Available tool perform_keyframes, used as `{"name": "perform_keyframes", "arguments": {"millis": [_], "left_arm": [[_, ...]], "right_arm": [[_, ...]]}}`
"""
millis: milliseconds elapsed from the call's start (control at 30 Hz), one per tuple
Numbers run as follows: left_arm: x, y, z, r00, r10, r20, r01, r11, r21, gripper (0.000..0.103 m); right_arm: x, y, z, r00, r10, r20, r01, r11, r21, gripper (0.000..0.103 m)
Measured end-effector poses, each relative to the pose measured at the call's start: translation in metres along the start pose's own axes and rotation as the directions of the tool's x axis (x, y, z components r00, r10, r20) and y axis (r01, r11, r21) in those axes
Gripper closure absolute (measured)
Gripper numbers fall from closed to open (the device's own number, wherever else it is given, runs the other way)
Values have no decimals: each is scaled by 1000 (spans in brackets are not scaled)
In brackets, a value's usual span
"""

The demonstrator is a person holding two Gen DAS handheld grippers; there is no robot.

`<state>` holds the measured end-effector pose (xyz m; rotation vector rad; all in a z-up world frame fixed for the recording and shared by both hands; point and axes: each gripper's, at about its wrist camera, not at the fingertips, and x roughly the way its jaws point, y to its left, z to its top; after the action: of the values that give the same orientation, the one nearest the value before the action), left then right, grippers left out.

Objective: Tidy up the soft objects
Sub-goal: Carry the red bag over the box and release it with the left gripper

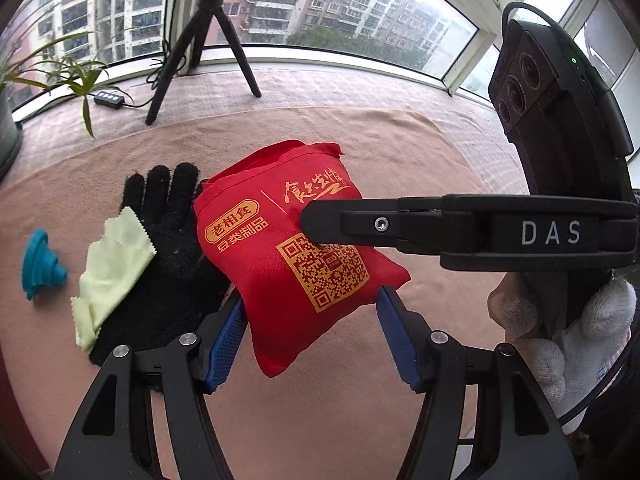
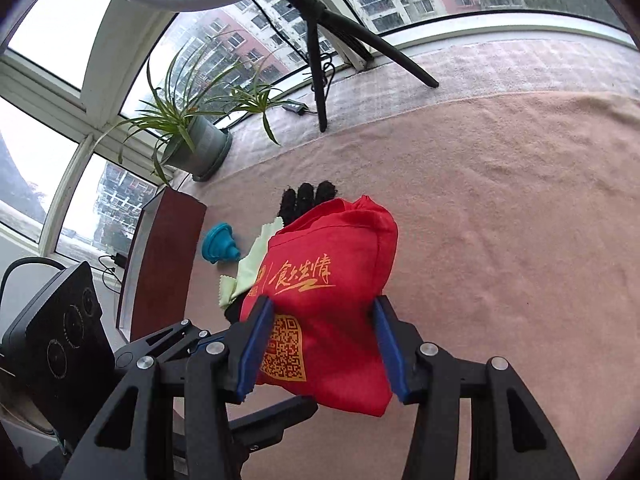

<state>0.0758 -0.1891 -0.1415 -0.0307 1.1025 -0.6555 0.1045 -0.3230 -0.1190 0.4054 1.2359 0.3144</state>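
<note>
A red cloth bag (image 1: 296,240) with gold print and a QR code hangs above the pink blanket (image 1: 420,148). My left gripper (image 1: 312,296) is shut on its lower end, blue pads pressing both sides. One finger (image 1: 360,224) of my right gripper lies across the bag from the right. In the right wrist view my right gripper (image 2: 323,300) is shut on the red bag (image 2: 332,280) at its middle. A black glove (image 1: 172,240) lies flat to the left, a pale green cloth (image 1: 116,264) on top of it. A teal rubber piece (image 1: 40,264) sits further left.
A black tripod (image 1: 208,40) and a power strip (image 1: 108,98) stand by the window. A potted plant (image 2: 200,136) is in the far left corner, with a dark red wooden board (image 2: 160,264) at the blanket's left edge. A white-gloved hand (image 1: 560,340) holds the right gripper.
</note>
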Motion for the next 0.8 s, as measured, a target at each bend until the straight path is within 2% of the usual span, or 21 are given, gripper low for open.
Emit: {"name": "perform_keyframes", "arguments": {"millis": [200,400,600,800], "left_arm": [[-55,23,-4,992,57,111,-52,998,-46,39],[-114,67,-16,968,146,206,-124,985,-116,39],[-159,120,-35,939,241,247,-196,962,-192,39],[-189,183,-55,916,307,259,-229,928,-293,39]], "right_arm": [[-2,62,13,999,37,27,-34,995,-96,56],[17,144,25,996,81,24,-73,971,-228,56],[55,229,26,993,118,-9,-114,930,-349,56],[107,294,23,985,155,-76,-172,905,-390,56]]}}
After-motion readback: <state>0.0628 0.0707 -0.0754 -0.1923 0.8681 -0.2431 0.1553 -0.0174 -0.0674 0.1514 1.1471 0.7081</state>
